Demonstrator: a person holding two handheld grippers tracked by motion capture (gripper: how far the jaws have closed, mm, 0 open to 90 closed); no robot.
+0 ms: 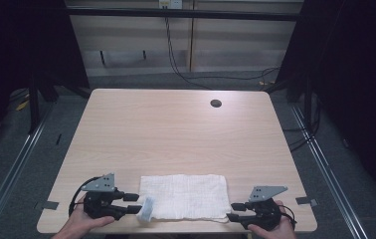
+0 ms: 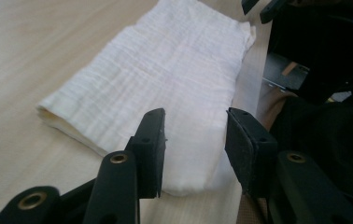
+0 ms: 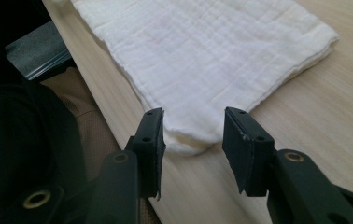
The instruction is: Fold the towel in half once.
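A folded white cloth (image 1: 183,196) lies flat at the near edge of the light wooden worktop (image 1: 176,129), between the two tools. The left tool (image 1: 135,203) is held at the cloth's left end and the right tool (image 1: 234,211) at its right end, each grasped by a hand (image 1: 79,224) coming in from the bottom of the high view. Both tools stand partly open with nothing pinched: in the left gripper view the near corner of the cloth (image 2: 165,93) is seen between the black pads (image 2: 152,149) without being pressed, and in the right gripper view the opposite corner (image 3: 202,60) lies in the gap in the same way.

The step in hand is judged to be a release, or a fresh approach, at the two near corners of a cloth that looks already folded. If a further fold is wanted, both tools would have to be closed on the corner layers together and raised evenly, so that the stacked layers are not dragged apart.

The layered fold edges and the pad clearance are given by the two gripper views. The cloth's whole rectangular outline, its place close to the worktop's front edge, and the cable hole (image 1: 216,103) far back on the worktop are given by the high view.
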